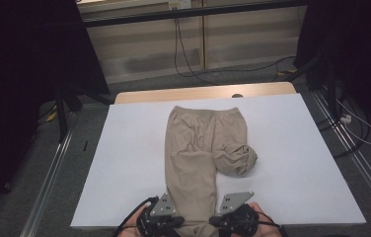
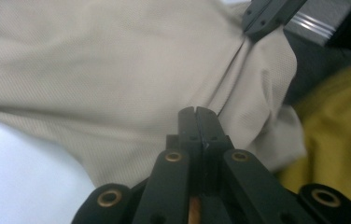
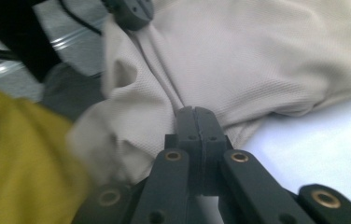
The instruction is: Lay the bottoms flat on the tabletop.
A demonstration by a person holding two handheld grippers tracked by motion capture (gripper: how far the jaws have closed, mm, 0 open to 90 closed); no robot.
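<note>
Both grippers pinch the hem end of a trouser leg at the bottom of the frame.

The beige trousers (image 1: 193,148) lie mid-frame on the white table (image 1: 124,163), waistband toward the top, one leg straight, the other bunched into a lump at right of centre. The left gripper (image 2: 195,112) and right gripper (image 3: 194,112) each have their jaws pressed together on the fabric. It looks like a fold starting; next likely lift and carry the hem toward the waistband evenly.
</note>
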